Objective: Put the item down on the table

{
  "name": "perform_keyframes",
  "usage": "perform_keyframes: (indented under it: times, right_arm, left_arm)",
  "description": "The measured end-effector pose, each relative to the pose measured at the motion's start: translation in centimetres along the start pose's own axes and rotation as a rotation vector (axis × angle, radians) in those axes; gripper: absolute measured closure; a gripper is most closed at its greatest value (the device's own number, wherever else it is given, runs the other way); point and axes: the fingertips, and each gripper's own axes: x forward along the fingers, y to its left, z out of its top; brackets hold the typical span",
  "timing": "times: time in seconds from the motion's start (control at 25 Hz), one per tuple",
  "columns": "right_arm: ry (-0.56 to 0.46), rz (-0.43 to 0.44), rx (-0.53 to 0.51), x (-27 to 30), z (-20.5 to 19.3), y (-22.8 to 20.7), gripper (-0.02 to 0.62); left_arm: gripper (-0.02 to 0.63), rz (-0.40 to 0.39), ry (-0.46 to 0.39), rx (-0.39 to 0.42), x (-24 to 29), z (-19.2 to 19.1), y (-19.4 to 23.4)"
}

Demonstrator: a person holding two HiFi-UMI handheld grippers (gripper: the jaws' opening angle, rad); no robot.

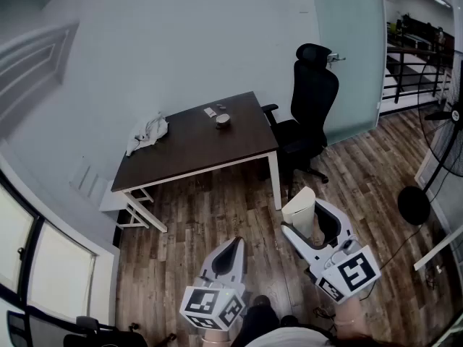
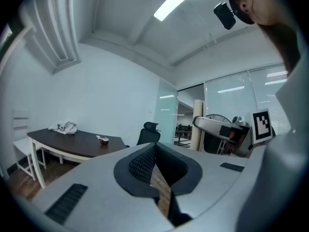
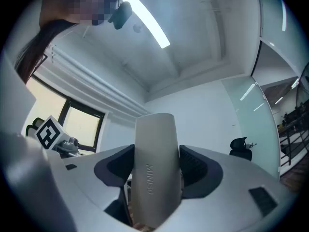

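At the far left of the dark, smooth-topped table (image 1: 195, 147), a crumpled white cloth (image 1: 148, 132) lies near the edge. The table stands on white legs over a wood-plank floor (image 1: 210, 208). Further right on the top sit a small pale flat object (image 1: 210, 111) and, just beside it, a small round cup (image 1: 223, 120); it is too small to tell what it holds.

Nearer the person, the left gripper (image 2: 154, 151) hangs over the floor with its jaws brought together. The ribbed black pads meet at the tip with nothing between them, and only a sliver of floor shows through lower down.

Right of the table stands a black mesh-backed office chair (image 1: 312, 100), pushed against the table's end.

The right gripper (image 1: 312, 223) has its jaws spread wide and clamped on the cream case (image 3: 154, 149) — a smooth, matte, rounded shape that tapers slightly, with letters embossed down its face. Both black pads press on its sides, and its top end sticks out well past the fingertips. The case is held in the air above the floor, well apart from the table, down and right of the table's near right leg in the head view.

At the far right edge stands a black pedestal fan (image 1: 448, 139) with a round base.
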Motion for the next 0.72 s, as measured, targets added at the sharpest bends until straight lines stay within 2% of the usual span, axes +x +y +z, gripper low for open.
perform_keyframes:
  times: [0.32, 0.72]
  right_arm:
    - [-0.009, -0.001, 0.0, 1.2, -0.7, -2.1, 0.302]
    - [-0.001, -0.015, -0.008, 7.3, -3.0, -4.9, 0.304]
  left_arm:
    - [0.588, -0.009, 0.009, -0.009, 2.3, -0.2, 0.1]
    - [0.588, -0.002, 0.005, -0.009, 7.3, 0.6, 5.4]
